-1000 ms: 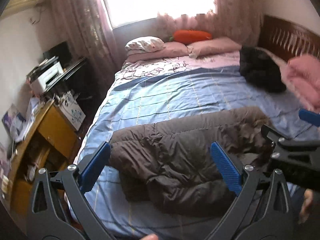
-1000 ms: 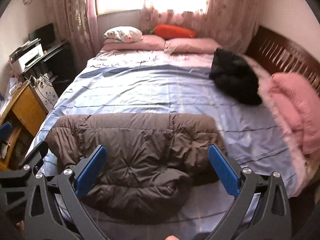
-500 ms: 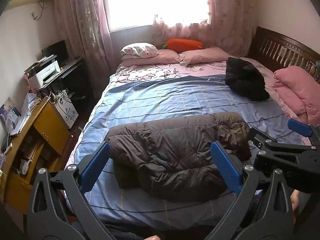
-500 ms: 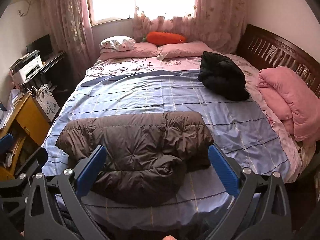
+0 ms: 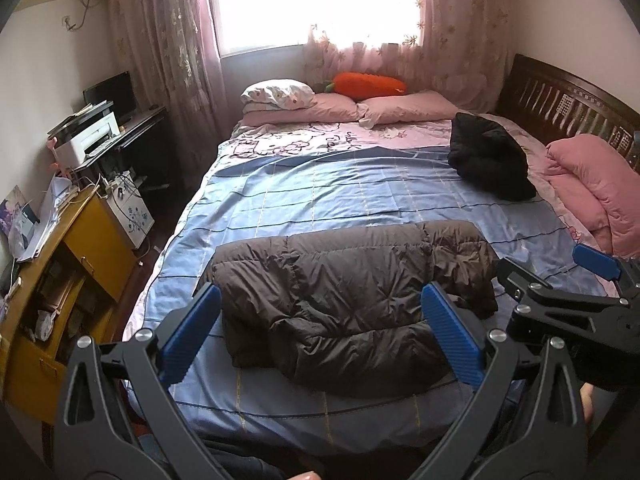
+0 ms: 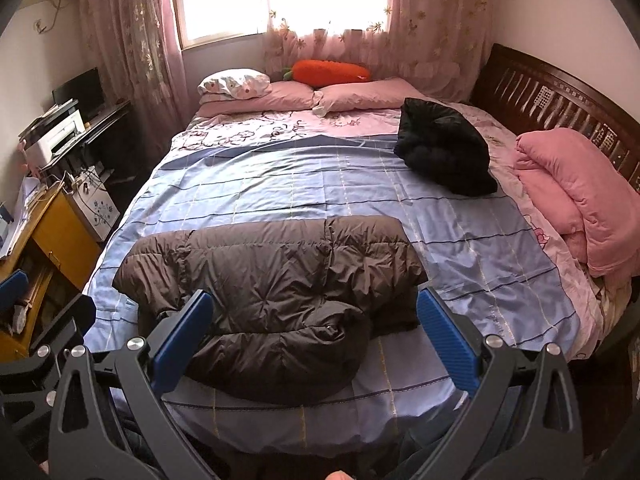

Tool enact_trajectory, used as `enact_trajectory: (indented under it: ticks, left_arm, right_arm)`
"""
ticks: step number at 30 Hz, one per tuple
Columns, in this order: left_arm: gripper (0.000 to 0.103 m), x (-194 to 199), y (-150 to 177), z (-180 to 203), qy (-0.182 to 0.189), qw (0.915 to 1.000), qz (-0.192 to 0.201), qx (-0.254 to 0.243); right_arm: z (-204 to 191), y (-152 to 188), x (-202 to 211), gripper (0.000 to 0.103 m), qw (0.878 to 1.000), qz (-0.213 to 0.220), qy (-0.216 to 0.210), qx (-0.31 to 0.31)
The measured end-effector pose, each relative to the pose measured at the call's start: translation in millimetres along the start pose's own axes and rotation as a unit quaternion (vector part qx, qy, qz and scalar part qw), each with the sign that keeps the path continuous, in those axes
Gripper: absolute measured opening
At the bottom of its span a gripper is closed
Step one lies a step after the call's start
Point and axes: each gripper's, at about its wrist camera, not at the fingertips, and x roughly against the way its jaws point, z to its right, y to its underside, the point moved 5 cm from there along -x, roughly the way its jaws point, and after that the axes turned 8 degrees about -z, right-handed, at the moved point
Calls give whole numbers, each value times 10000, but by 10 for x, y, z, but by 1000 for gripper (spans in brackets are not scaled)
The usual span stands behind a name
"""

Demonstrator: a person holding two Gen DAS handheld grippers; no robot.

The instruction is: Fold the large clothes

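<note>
Left gripper (image 5: pixel 320 330): jaws spread wide, nothing between the blue pads (image 5: pixel 448 340). Right gripper (image 6: pixel 308 334): jaws likewise spread wide and empty. Both are held above the near edge of the bed (image 6: pixel 500 248), clear of the bedding; the right gripper appears at the right edge of the left wrist view, beside the left one.

The brown padded jacket (image 6: pixel 280 280) lies folded into a compact bundle on the blue checked sheet (image 5: pixel 320 196), near the foot of the bed, directly ahead of both grippers and not touched by either.

Further back, a black garment (image 6: pixel 444 148) sits toward the right side. A folded pink quilt (image 6: pixel 576 196) rests against the wooden headboard (image 6: pixel 560 96). Pillows (image 5: pixel 352 106) and an orange cushion (image 5: pixel 370 83) lie below the window.
</note>
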Motion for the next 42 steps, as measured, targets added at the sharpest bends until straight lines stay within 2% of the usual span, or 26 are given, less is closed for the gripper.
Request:
enact_trajectory:
  ticks: [42]
  left_arm:
    - [101,-35,-1,-57,-33,10000,-39,2]
  right_arm:
    - [-31,6,-67,102,9999,-31,-104,14]
